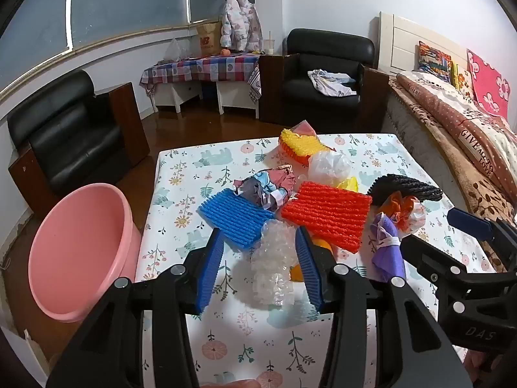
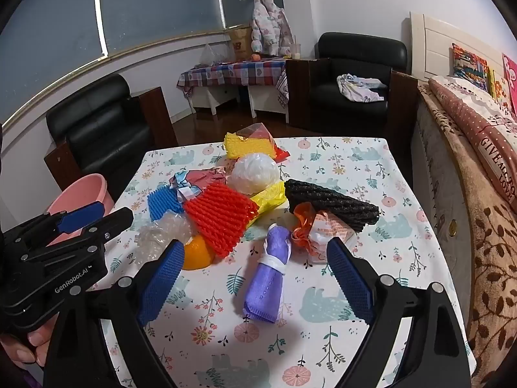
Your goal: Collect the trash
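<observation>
Trash lies heaped mid-surface point(image 2: 371, 174) on a floral cloth. Far end: yellow net point(image 2: 248, 145) over a red wrapper. Just nearer, a white bag ball point(image 2: 255, 173), with crumpled paper point(image 2: 197, 179) to its left. Centre: red net point(image 2: 223, 218), overlapping a blue net point(image 2: 163, 203) on its left and a yellow bag point(image 2: 269, 199) on its right. Black net point(image 2: 332, 205) right of those, tilted, its near end just beside an orange-white wrapper point(image 2: 315, 232). An orange peel point(image 2: 197, 253) shows under the red net's near edge. Purple roll point(image 2: 269, 278), tied with a white band, lies nearest, apart from the heap.

Left gripper point(image 1: 260, 266): jaws parted, straddling a clear plastic wad point(image 1: 273, 263). The right pad sits close against the wad; the left pad stands off it with a gap. Not clenched. Seen from the right wrist, this gripper sits at the left edge, fingers of a hand point(image 2: 35, 342) around its body.

Right gripper point(image 2: 252, 278): jaws spread wide, released, nothing gripped. The purple roll lies on the cloth between the pads, touching neither.

Pink basin point(image 1: 80, 252) stands off the surface's left edge, tilted toward the camera; what shows of its inside is bare.

Background: black armchairs point(image 1: 64, 132), checked side table point(image 1: 200, 68), bed point(image 1: 458, 123) along the right.
</observation>
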The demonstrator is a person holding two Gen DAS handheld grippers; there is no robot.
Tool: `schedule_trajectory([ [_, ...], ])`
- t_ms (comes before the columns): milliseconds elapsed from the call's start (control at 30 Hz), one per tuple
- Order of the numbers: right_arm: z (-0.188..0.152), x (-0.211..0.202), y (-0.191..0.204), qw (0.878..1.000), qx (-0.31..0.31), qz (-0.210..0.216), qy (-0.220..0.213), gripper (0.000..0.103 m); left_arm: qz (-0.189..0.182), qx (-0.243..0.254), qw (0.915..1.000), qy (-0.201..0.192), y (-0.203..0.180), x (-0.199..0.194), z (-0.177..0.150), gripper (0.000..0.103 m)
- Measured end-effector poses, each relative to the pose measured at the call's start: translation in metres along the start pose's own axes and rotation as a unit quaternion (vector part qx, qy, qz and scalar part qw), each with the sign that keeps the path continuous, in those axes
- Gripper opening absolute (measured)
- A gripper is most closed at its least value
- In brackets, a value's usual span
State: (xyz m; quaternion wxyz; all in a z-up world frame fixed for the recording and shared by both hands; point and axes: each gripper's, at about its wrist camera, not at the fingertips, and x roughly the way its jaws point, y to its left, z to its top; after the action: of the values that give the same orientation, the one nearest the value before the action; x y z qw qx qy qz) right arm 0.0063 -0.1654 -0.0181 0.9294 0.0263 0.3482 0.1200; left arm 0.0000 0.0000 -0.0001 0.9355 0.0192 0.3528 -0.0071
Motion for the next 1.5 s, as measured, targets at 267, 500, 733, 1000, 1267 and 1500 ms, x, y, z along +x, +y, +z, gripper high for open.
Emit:
schedule_trajectory([
  [267, 0.0, 0.001, 0.001, 1.0, 0.001, 0.002, -0.001, 0.089, 0.002, 0.0, 1.0, -0.001, 0.002, -0.002, -0.001, 0.047],
  [500, -0.001, 0.001, 0.001, 1.0, 0.003, 0.001, -0.001, 0.089, 0.006, 0.0, 1.0, 0.005, 0.005, 0.006, -0.006, 0.047],
  [733, 0.0, 0.001, 0.002, 1.0, 0.002, 0.002, -0.001, 0.089, 0.012, 0.0, 0.9999, 0.007, 0.004, 0.006, -0.004, 0.047],
  [1000, 0.001, 0.001, 0.003, 1.0, -0.002, 0.001, -0.003, 0.089, 0.013, 0.001, 0.9999, 0.011, 0.004, 0.007, -0.006, 0.047],
  [1267, 0.007, 0.001, -0.003, 1.0, 0.013, 0.001, -0.012, 0.089, 0.004, -0.006, 0.9998, 0.018, 0.002, 0.006, -0.008, 0.047],
  [1500, 0.012, 0.004, -0.013, 0.999, 0.034, 0.013, -0.023, 0.089, -0.009, 0.007, 0.9998, 0.017, 0.005, 0.003, -0.004, 0.047],
])
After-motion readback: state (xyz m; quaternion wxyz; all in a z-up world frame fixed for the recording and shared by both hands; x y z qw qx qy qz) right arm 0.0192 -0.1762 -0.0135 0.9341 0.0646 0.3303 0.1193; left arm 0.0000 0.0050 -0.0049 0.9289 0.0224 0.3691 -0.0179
